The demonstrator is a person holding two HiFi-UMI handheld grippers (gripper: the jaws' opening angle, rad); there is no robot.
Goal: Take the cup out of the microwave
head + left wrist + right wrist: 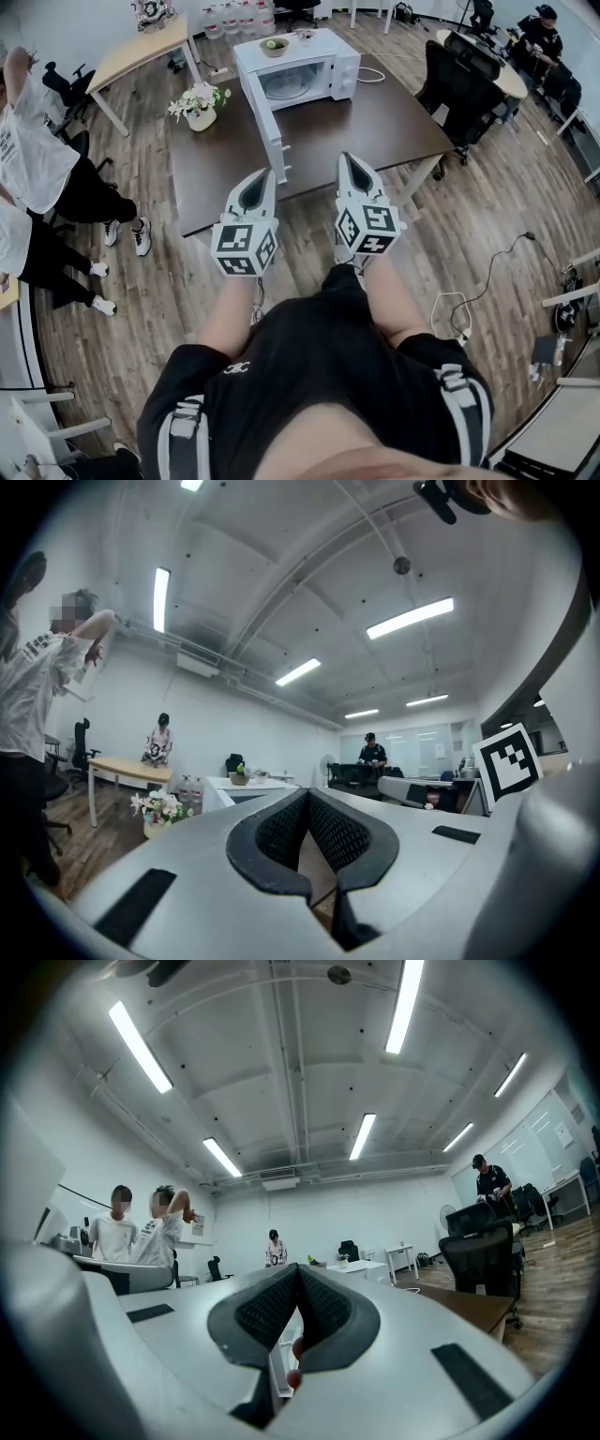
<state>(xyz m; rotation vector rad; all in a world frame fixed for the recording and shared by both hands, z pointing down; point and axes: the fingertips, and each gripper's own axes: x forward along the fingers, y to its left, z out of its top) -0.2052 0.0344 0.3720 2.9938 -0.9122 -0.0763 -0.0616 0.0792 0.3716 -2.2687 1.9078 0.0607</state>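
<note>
The white microwave (302, 67) stands at the far end of a dark table (375, 117), its door (273, 131) swung wide open toward me. Its pale cavity (287, 84) shows, but I cannot make out the cup in it. My left gripper (267, 176) and right gripper (348, 161) hover side by side over the table's near edge, pointing at the microwave and well short of it. Both are shut with nothing between the jaws. In the left gripper view the left gripper's (307, 794) tips touch. In the right gripper view the right gripper's (298, 1269) tips touch too.
A bowl of green fruit (274, 45) sits on top of the microwave. A pot of flowers (200, 105) stands on the table's left side. A black office chair (464, 84) is at the table's right. People stand at the far left (37, 159), and a cable (487, 281) lies on the floor.
</note>
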